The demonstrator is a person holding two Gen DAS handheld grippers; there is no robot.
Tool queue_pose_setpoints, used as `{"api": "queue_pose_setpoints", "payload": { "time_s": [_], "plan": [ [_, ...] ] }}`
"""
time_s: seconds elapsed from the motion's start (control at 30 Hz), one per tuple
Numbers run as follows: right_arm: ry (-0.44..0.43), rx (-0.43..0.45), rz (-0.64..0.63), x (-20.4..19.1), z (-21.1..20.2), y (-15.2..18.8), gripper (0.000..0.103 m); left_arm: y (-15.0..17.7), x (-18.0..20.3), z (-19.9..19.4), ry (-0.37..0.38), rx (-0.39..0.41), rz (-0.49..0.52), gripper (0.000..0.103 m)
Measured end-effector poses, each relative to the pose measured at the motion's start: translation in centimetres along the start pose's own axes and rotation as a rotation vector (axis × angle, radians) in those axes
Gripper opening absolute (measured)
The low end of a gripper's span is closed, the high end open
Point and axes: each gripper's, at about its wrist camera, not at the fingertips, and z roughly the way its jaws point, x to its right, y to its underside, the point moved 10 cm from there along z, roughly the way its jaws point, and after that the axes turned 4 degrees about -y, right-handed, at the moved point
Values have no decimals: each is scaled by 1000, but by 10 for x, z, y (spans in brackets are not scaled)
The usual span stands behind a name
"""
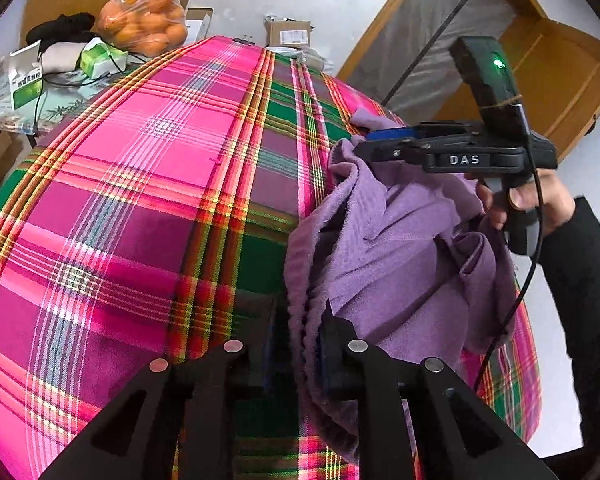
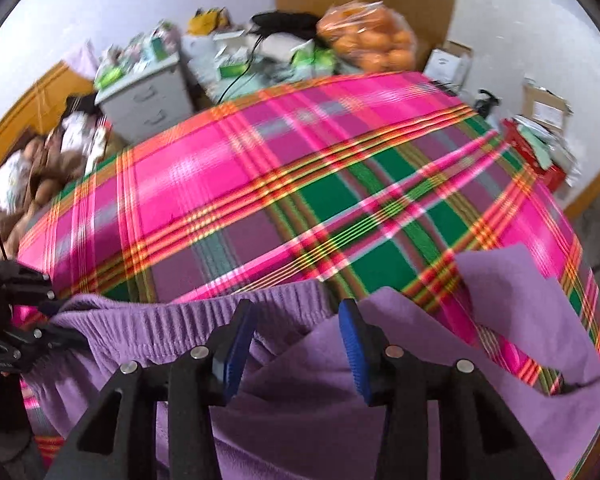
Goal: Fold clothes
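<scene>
Your purple fleece garment (image 1: 400,260) lies bunched on the plaid cloth (image 1: 140,180) that covers the desk, toward the right side in the left wrist view. Its ribbed elastic waistband (image 2: 172,316) runs across the bottom of the right wrist view, and one loose flap lies flat on the plaid further right.

Left hand-held gripper (image 1: 296,340): jaws stand narrow, w/ the garment's folded edge running up between them. The fabric sits against the right-hand finger, but the gap is dark, so you can't tell from here whether both pads actually press on it. In the right wrist view its tips sit at the waistband's left end.

Right hand-held gripper (image 2: 296,320): jaws wide apart, blue pads clearly separated, nothing clamped. It points steeply down over the waistband, w/ purple fabric just below and between the fingers. In the left wrist view its tips sit at the garment's far end, and your hand (image 1: 532,200) in a dark sleeve (image 1: 580,264) wraps the handle. The right wrist view is a bit blurred.

At the far edge, beyond the plaid: a bag of oranges (image 1: 144,20), green-and-white boxes, cables etc. A grey drawer cabinet (image 2: 148,96) stands beside the desk at the far left of the right wrist view.
</scene>
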Motion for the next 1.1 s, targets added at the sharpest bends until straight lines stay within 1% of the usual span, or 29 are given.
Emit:
{"api": "queue_pose_setpoints", "payload": {
  "time_s": [0.13,0.2,0.27,0.33,0.4,0.53,0.57,0.63,0.7,0.8,0.87,1.0,1.07,1.1],
  "plan": [
    [1,-85,-43,-4,17,6,45,1,4,-1,-34,12,38,19],
    [-17,-91,-20,-2,20,7,45,1,5,1,-52,17,59,19],
    [-24,-97,-3,-1,19,7,36,0,7,2,-66,22,80,19],
    [0,-90,-25,-4,17,4,9,-1,7,2,-74,26,89,15],
    [46,-76,-49,-6,14,2,9,-1,4,1,-74,31,87,13],
    [115,26,-61,-6,-3,-19,8,-9,2,-3,-79,56,97,11],
    [143,63,-67,-5,-10,-28,8,-12,2,-5,-81,67,99,11],
    [163,124,-60,-8,-23,-45,8,-25,-2,-12,-88,100,100,11],
    [179,194,-49,-13,-36,-70,8,-38,-7,-19,-96,130,101,12],
    [201,265,-36,-18,-46,-107,8,-63,-23,-32,-144,185,97,11],
    [214,295,-29,-22,-47,-127,8,-78,-35,-40,-175,214,88,11],
    [204,327,14,-21,-35,-158,8,-96,-78,-41,-246,221,36,11],
    [213,320,38,-18,-17,-166,10,-97,-99,-31,-277,192,18,11],
    [218,300,55,-16,-6,-167,10,-95,-106,-21,-284,158,15,11]
  ]
}}
